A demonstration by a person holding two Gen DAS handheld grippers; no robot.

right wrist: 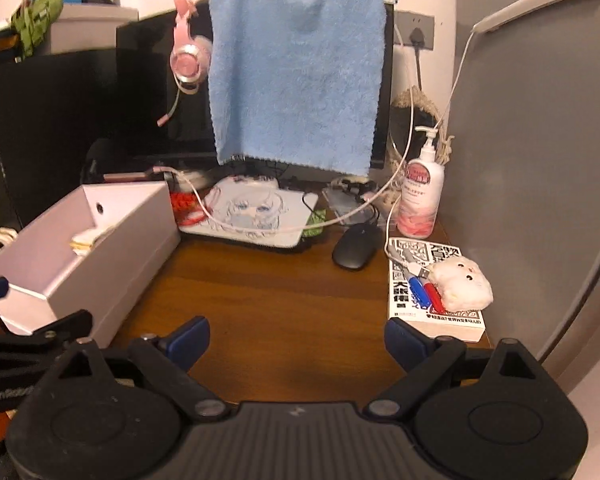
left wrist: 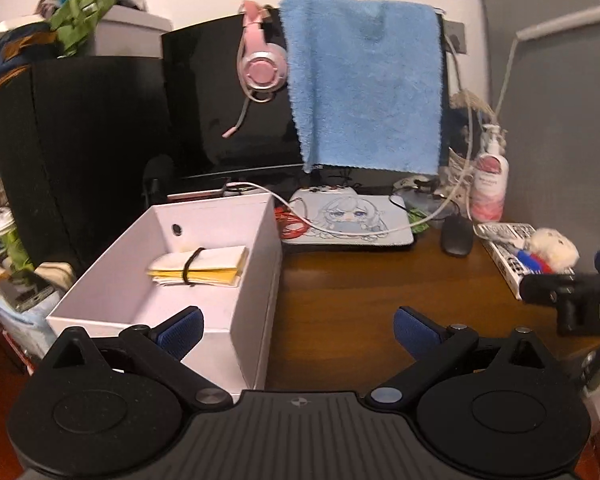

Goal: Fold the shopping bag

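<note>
Brown wooden worktop (right wrist: 276,300) sits against a pale wall, crowded at its far edge. At the left stands an open white box (left wrist: 256,264). Inside lies the shopping bag (left wrist: 198,266), folded into a flat pale yellow and cream bundle with a black band around its middle. Its long axis runs left to right across the box floor. Behind hangs a blue towel (left wrist: 364,80) over a dark monitor (left wrist: 220,100), with a pink headset (left wrist: 262,64) beside it. A black mouse (right wrist: 356,246), a pump bottle (right wrist: 420,188) and a book (right wrist: 432,292) lie at the right. The left tool (left wrist: 298,326) and right tool (right wrist: 296,340) both hover wide apart, holding nothing.
</note>
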